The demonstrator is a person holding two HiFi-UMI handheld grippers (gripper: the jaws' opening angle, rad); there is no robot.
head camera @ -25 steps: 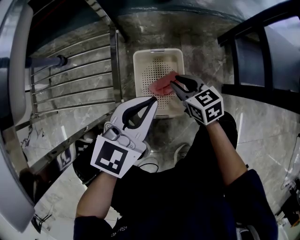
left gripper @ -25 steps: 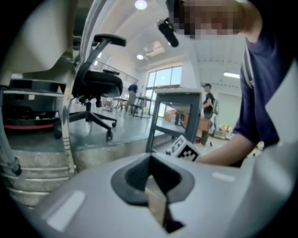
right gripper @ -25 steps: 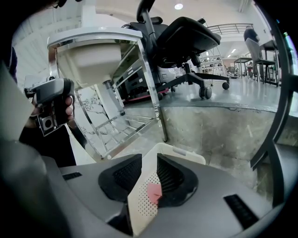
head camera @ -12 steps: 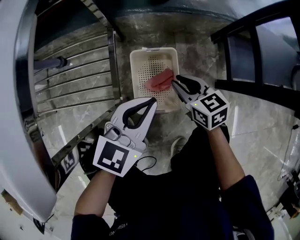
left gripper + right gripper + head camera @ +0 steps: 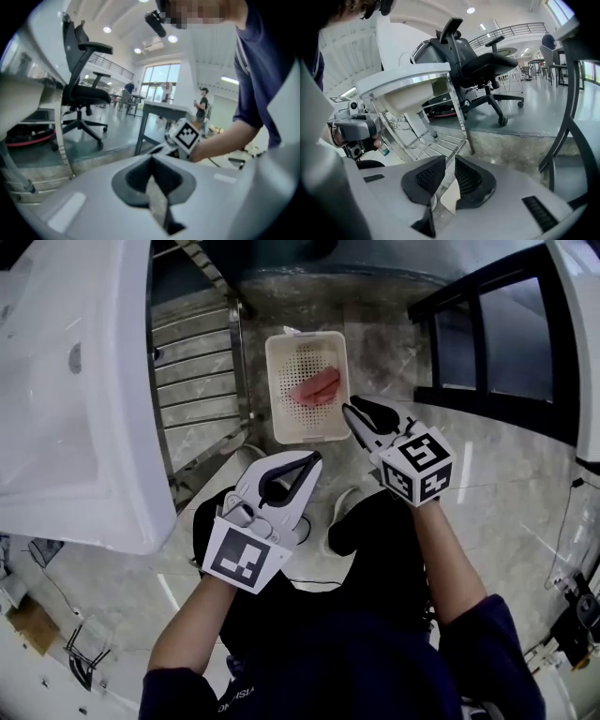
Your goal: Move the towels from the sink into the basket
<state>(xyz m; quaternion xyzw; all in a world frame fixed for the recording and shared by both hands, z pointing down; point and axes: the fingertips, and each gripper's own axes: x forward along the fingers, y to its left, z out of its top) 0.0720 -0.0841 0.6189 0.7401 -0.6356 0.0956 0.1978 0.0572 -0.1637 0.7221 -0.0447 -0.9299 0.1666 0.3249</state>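
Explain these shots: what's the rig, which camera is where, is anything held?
A person holds a two-jaw gripper in each hand. The top-down shot comes from a head camera. The other two cameras ride on the grippers and look along their jaws. On the marble floor stands a white basket with a pink towel inside, near a white sink. The left gripper has its jaws together and is empty. The right gripper has just been closing; its jaws stand slightly apart, with nothing between them.
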